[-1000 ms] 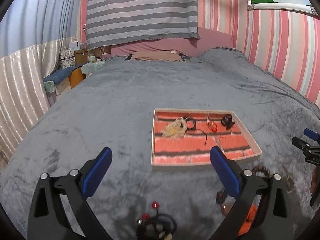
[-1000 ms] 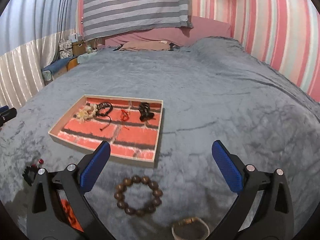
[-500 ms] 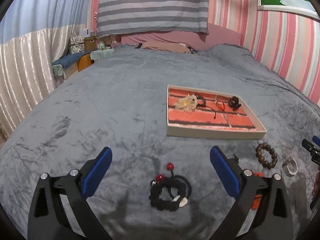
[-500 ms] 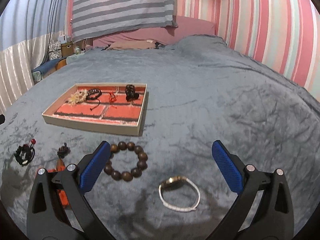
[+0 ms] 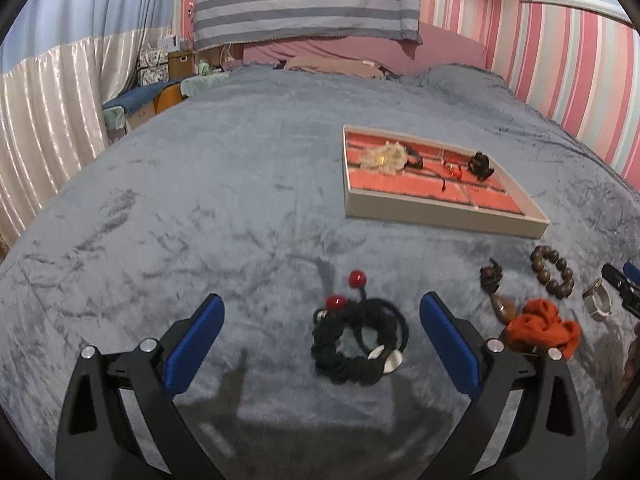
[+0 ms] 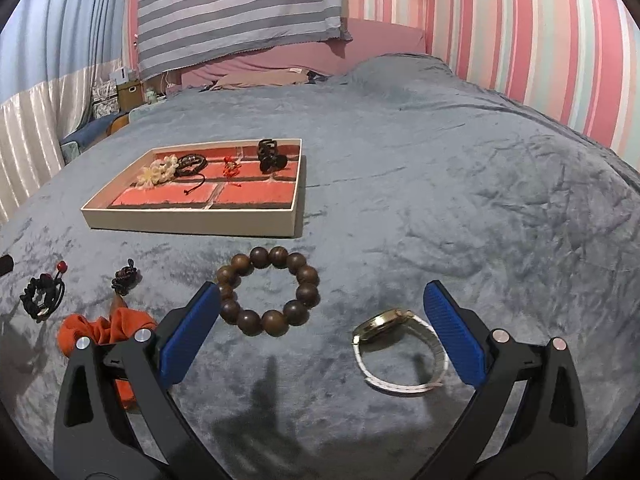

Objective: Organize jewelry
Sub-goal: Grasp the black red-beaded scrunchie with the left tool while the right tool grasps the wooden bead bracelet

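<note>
A shallow tray (image 5: 440, 216) with a red brick-pattern floor lies on the grey bed and holds several small pieces; it also shows in the right wrist view (image 6: 192, 224). My left gripper (image 5: 322, 346) is open, its jaws on either side of a black hair tie with red beads (image 5: 358, 340). My right gripper (image 6: 322, 338) is open above a brown wooden bead bracelet (image 6: 268, 290) and a gold watch with a white strap (image 6: 400, 348). An orange scrunchie (image 6: 104, 326) and a small dark knotted charm (image 6: 125, 279) lie to the left.
The grey velvet blanket (image 5: 200, 208) covers the whole bed. Pink pillows (image 5: 332, 64) and a striped cloth lie at the head. Boxes and a curtain stand past the bed's left edge (image 5: 120, 112). The right gripper's tip shows at the left view's right edge (image 5: 620, 284).
Both grippers have pulled back and down from the tray toward the loose pieces. The hair tie now lies between the left jaws, the bracelet and watch between the right jaws.
</note>
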A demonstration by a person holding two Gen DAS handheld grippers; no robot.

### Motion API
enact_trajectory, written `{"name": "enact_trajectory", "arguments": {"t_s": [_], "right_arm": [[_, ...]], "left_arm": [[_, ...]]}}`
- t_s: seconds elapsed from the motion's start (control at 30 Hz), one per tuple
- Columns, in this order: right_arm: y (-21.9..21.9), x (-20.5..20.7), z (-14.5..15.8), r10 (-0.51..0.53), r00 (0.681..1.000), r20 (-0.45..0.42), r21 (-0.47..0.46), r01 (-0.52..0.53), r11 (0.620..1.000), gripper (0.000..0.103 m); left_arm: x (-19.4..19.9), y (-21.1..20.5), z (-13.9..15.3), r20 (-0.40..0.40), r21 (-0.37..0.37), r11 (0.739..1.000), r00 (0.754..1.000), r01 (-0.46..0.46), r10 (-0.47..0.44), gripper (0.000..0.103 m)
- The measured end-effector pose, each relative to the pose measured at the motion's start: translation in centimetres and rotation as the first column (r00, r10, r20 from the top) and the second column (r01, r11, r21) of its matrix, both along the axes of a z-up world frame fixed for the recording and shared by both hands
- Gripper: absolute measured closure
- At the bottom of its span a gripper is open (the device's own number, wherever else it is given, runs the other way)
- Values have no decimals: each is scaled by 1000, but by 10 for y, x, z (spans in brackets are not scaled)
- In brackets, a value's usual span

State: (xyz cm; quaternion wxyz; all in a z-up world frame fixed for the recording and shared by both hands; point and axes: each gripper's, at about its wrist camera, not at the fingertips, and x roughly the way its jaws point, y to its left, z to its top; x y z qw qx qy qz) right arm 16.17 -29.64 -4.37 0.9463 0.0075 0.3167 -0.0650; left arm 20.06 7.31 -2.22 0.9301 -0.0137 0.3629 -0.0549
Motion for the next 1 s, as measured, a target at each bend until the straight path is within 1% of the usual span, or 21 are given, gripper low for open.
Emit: {"name": "enact_trajectory", "arguments": {"t_s": [0.17,0.23,0.3,0.37,0.43,0.57,0.73,0.83,0.9,0.97,1.0], "right_arm": [[3,12,-10,9,1000,-29,11,-9,1000,12],[6,17,-14,15,999,-39,1,-15,1000,14],[9,23,-17,21,998,-51,-8,-21,1000,18],[10,28,-20,26,998,-60,5,-26,1000,20],[11,31,-23,28,997,-67,7,-28,1000,21],[13,37,-29,34,996,-87,7,-33,999,24],[15,47,-34,39,994,-105,0,-39,999,27],[14,55,-38,32,992,-122,-3,-33,999,29],[12,61,-42,28,990,-140,5,-28,1000,33],[10,66,-46,22,987,-160,11,-21,1000,35],[8,69,-48,20,986,-168,14,-18,1000,37]], "left_arm": [[1,4,-13,-20,-5,1000,1000,-6,5,8],[2,5,-18,-24,-1,1000,1000,-4,4,9],[3,4,-22,-32,16,1000,999,-2,3,18],[6,4,-25,-43,7,1000,999,5,-5,20],[7,5,-27,-49,5,1000,999,2,-2,21],[12,10,-32,-73,-14,1000,997,2,-3,30],[15,9,-37,-92,-17,1000,996,14,-15,32],[17,6,-41,-107,-14,999,994,32,-34,39],[19,4,-44,-123,-16,999,992,41,-43,48],[22,4,-49,-142,-22,999,989,48,-50,53],[22,4,-50,-144,-23,999,988,48,-51,53]]}}
